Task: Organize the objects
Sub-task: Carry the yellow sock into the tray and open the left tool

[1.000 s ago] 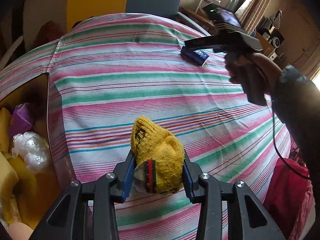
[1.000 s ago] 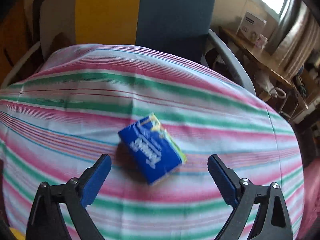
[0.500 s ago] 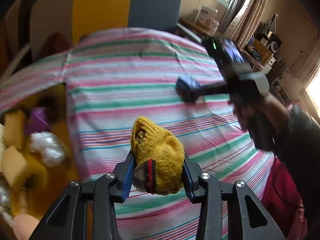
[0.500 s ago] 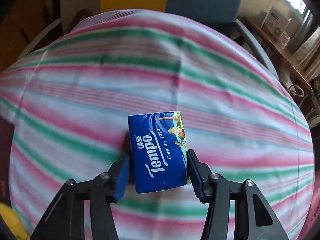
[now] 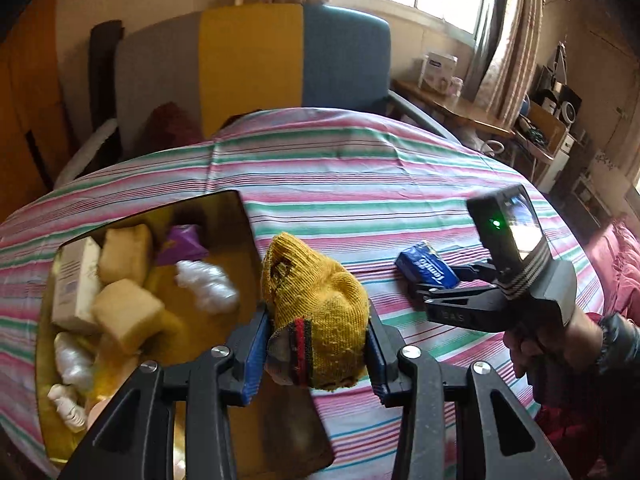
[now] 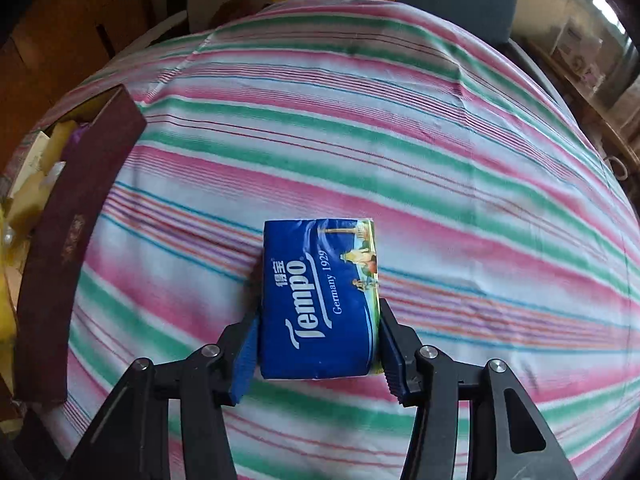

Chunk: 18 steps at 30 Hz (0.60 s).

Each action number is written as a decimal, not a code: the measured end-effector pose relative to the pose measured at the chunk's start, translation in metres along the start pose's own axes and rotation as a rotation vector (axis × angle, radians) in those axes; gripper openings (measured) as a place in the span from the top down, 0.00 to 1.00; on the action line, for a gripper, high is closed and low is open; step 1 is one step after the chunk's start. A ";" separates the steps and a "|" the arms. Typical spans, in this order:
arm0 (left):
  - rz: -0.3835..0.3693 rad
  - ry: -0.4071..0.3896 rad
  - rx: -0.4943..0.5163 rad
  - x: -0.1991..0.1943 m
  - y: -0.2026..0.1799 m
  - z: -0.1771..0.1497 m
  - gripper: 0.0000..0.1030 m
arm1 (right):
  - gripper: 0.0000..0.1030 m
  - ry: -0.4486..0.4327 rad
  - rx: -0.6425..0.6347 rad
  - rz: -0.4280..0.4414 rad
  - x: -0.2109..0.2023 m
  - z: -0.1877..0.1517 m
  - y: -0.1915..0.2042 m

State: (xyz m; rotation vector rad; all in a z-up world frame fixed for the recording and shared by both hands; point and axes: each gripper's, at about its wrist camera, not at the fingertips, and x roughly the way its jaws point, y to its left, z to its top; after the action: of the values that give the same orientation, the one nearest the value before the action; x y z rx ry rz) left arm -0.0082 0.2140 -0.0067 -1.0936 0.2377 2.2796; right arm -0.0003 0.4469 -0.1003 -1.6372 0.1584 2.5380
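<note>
- Since a second ago, the right gripper [image 6: 318,344] has gone from standing wide above the blue tissue pack [image 6: 320,300] to clamping it, with both blue pads pressed on the pack's sides.
- Over the same second the left wrist view has swung toward the open box [image 5: 236,216], which filled only the left edge before and now takes up the lower left.
- Left gripper [image 5: 316,344] points steeply down, its jaws narrow and closed on the yellow knitted sock [image 5: 316,312], whose red-and-dark cuff faces the camera.
- That sock hangs just over the box's near right edge, above the striped cloth covering the table [image 5: 360,184].
- Right gripper, seen from the left wrist, reaches leftward low over the cloth; a hand [image 5: 552,344] in a dark sleeve grips its handle, and a camera with a green light sits on top.
- In the right wrist view the pack sits centred between the jaws, its printed face up; whether it is clear of the cloth cannot be told.
- Inside the box lie tan sponge-like blocks [image 5: 124,312], a pale carton [image 5: 76,280], a purple item [image 5: 182,240] and white crinkled plastic [image 5: 208,288].
- From the right wrist, the box's dark maroon wall [image 6: 76,216] stands to the left of the pack, well apart, with bare striped cloth between them.
- Behind the table stands a chair [image 5: 296,60] with grey, yellow and blue panels, with a window beyond it.
</note>
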 end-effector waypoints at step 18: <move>0.056 -0.010 -0.064 -0.019 0.032 -0.037 0.59 | 0.48 -0.097 0.004 0.008 -0.003 -0.003 -0.001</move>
State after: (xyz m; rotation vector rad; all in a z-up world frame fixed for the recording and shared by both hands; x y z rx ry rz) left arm 0.0061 0.1650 -0.0193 -1.1204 0.1943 2.3570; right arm 0.0035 0.4470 -0.0990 -1.5110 0.1608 2.6143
